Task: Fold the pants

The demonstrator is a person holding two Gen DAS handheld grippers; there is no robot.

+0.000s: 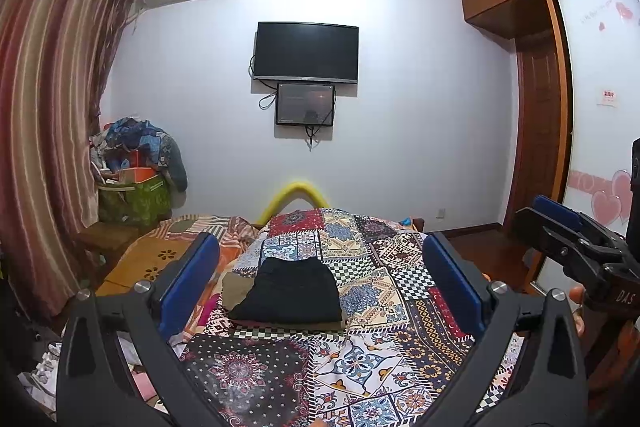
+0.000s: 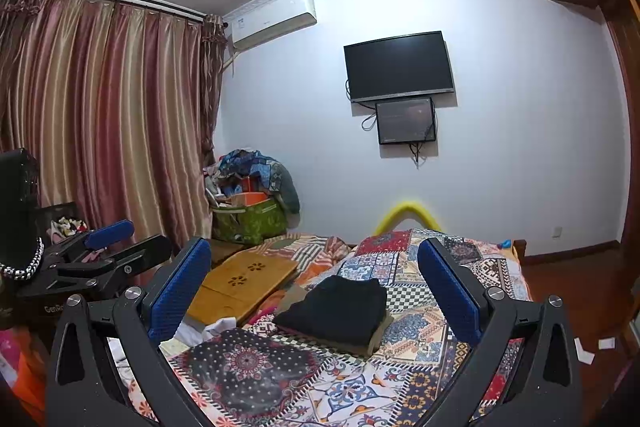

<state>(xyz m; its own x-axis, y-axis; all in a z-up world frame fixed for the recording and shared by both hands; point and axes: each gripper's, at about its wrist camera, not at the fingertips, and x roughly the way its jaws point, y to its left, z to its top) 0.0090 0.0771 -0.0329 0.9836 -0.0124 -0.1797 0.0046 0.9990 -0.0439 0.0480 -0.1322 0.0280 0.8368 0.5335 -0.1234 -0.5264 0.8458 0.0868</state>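
Observation:
Black pants (image 1: 290, 293) lie folded into a compact rectangle on the patchwork bedspread (image 1: 372, 359), resting on top of a folded olive-brown garment (image 1: 234, 289). My left gripper (image 1: 320, 273) hovers above and short of the stack, open, nothing between its blue pads. The right wrist view shows the same black pants (image 2: 336, 309) on the olive garment (image 2: 374, 341), with my right gripper (image 2: 316, 287) open and held back from them. Each gripper appears at the edge of the other's view: the right gripper (image 1: 560, 223) and the left gripper (image 2: 108, 243).
A wooden lap tray (image 2: 240, 283) lies on the bed's left side. A pile of clothes and a green bag (image 1: 134, 201) sit by the striped curtain (image 1: 48, 107). A TV (image 1: 306, 53) hangs on the far wall; a wardrobe (image 1: 540, 7) stands right.

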